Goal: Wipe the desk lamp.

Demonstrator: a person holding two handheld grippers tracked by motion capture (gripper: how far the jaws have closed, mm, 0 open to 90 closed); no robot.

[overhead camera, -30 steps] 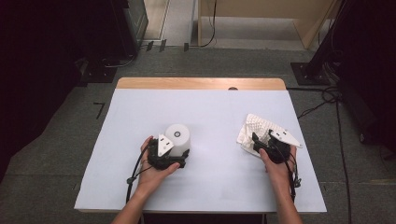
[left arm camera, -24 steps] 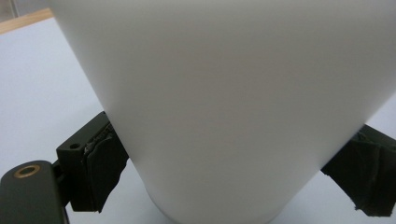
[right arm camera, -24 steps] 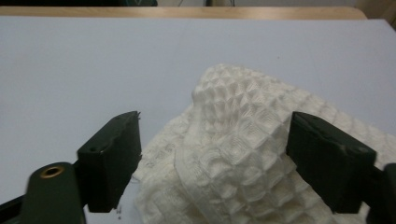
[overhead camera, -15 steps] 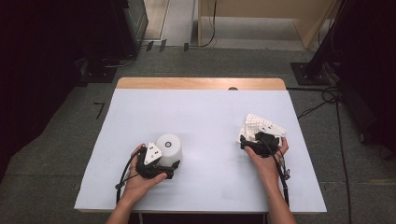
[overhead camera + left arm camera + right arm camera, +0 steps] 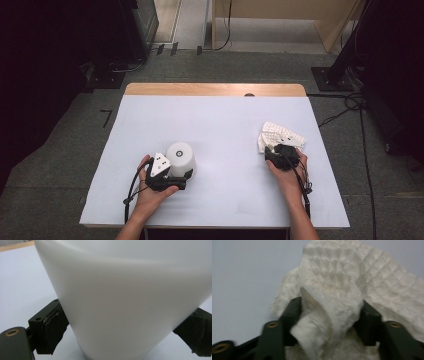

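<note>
High view: your left gripper [image 5: 181, 176] sits at the near left of the pale blue-white table [image 5: 220, 125], its grey three-cornered plate up, its jaws closed around the base of the upturned white plastic tumbler [image 5: 180, 157], which stands on the table just beyond your left hand [image 5: 150, 192]. At the near right, your right gripper [image 5: 272, 150] meets the near edge of the crumpled white waffle-weave cloth [image 5: 280, 135], which lies bunched on the table well apart from the tumbler. Your right hand [image 5: 290, 175] sits behind it, cable trailing toward the table's near edge.

Left gripper view: the white tumbler [image 5: 130, 297] stands between the two black jaws; one pad [image 5: 53, 330] at lower left and the other at lower right press against its sides low down, so the jaws pinch it near the rim resting on the table [image 5: 22, 277].

Right gripper view: a raised fold of the waffle-weave cloth [image 5: 332, 290] stands between the two black jaws of your right gripper [image 5: 329, 322]. The jaws have just been closing, and both inner faces now press on the fold. The rest of the cloth spreads to the right over the table [image 5: 244, 277].
</note>
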